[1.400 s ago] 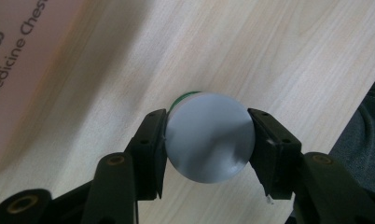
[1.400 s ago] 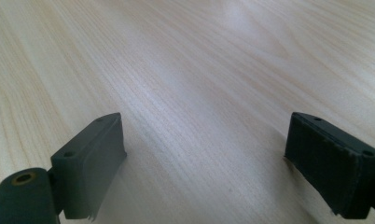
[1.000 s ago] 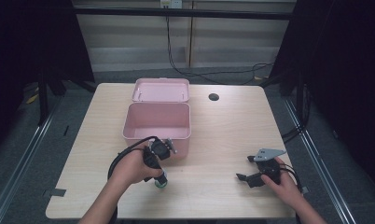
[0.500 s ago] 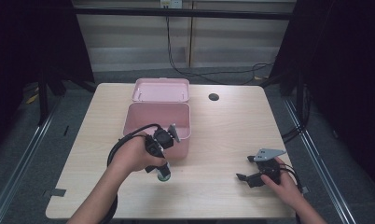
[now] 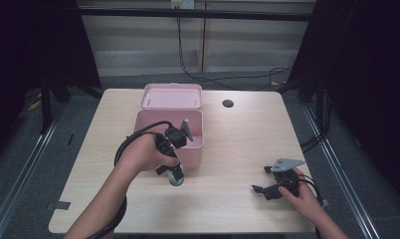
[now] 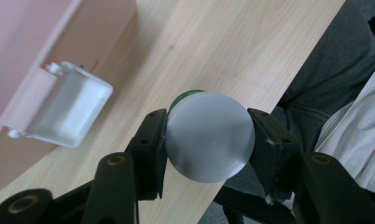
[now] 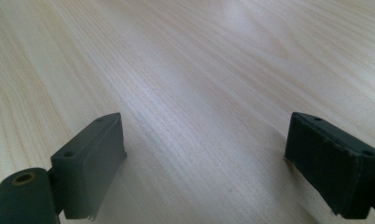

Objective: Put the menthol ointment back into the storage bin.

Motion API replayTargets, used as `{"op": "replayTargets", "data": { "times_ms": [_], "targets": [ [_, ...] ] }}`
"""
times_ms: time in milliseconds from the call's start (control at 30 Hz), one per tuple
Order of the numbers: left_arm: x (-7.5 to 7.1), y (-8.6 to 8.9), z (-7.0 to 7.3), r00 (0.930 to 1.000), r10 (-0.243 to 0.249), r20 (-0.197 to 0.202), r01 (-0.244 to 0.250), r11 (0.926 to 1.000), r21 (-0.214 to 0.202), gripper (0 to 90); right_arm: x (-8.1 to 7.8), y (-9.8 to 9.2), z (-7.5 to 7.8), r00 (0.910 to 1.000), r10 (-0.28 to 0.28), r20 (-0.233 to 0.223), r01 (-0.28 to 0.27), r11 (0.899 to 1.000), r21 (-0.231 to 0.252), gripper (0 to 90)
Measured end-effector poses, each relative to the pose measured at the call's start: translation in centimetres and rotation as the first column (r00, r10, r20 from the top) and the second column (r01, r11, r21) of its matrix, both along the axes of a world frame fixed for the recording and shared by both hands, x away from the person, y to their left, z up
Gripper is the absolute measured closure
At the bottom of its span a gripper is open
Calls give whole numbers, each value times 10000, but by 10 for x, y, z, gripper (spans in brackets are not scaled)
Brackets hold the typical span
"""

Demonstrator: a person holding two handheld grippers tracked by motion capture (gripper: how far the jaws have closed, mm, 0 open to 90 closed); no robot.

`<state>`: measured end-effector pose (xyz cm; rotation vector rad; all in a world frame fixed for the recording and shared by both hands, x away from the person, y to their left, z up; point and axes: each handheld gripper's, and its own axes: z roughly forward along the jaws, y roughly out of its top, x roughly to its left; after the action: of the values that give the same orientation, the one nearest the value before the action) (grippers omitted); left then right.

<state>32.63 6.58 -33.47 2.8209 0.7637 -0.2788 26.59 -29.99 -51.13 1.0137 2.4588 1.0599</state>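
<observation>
My left gripper points down just in front of the pink box and is shut on a small bottle. In the left gripper view the bottle shows a round grey cap and a green rim, squeezed between both black jaws. The box's white latch lies just to the left of it. Whether the bottle touches the table I cannot tell. My right gripper rests low at the front right of the table. Its jaws stand wide apart over bare wood.
The pink box is open, and its lid leans back behind it. A small dark round hole sits in the tabletop at the back right. The table's front edge runs close below both hands. Cables lie on the floor behind the table.
The left hand has risen and shifted a little right toward the box front, carrying the bottle with it. The right gripper has stayed still.
</observation>
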Motion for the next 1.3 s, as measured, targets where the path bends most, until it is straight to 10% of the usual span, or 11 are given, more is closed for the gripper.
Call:
{"op": "replayTargets", "data": {
  "times_ms": [1300],
  "targets": [
    [43,-12,61,9967,491,653,-502,9986,156,504,0,0,0,10000,9,-19,-9,10000,-10,111]
  ]
}}
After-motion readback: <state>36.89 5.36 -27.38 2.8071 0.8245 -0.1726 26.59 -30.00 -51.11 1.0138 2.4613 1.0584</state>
